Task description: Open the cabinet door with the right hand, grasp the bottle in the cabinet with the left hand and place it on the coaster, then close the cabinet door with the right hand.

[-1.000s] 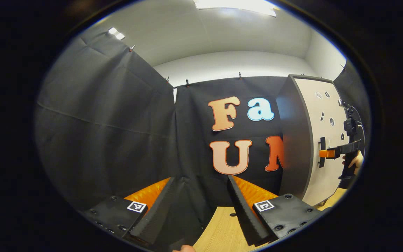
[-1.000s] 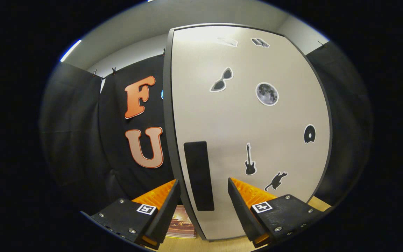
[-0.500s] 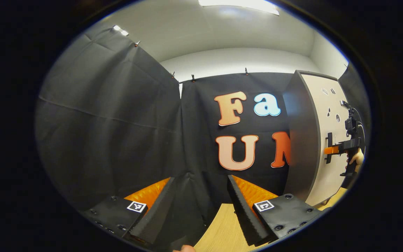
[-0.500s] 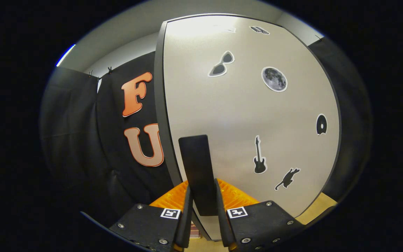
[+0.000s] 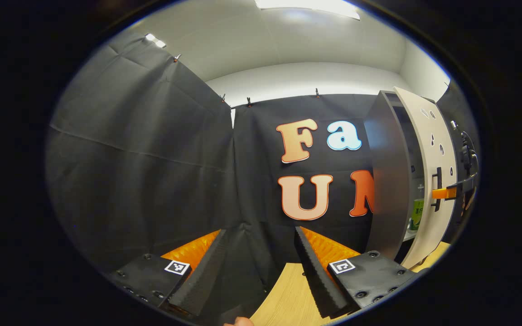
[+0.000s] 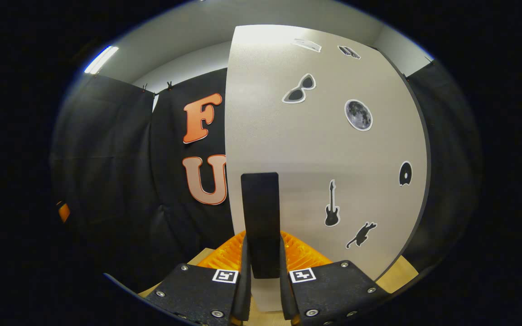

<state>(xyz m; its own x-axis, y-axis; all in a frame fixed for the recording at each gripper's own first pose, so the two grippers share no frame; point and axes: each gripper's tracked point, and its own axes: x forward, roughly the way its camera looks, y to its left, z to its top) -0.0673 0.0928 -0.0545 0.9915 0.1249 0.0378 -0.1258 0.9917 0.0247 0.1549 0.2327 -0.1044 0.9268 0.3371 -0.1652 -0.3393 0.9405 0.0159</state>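
The right tool (image 6: 263, 267) is clamped on the handle (image 6: 261, 217) of the part-open door (image 6: 324, 149). The bottle (image 5: 418, 211) stands inside. The left tool (image 5: 261, 267) gapes, holding nothing, over the counter (image 5: 283, 299).

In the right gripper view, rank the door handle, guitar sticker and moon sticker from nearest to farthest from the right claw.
1. Handle, clamped between the right claw fingers.
2. Guitar sticker, low on the door, right of the handle.
3. Moon sticker, high up, right.

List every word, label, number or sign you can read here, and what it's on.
On the bottle: label too small to read.
On the door: stickers, pictures only, no words.
On the left tongs and right tongs: square markers, coded patterns, no text.
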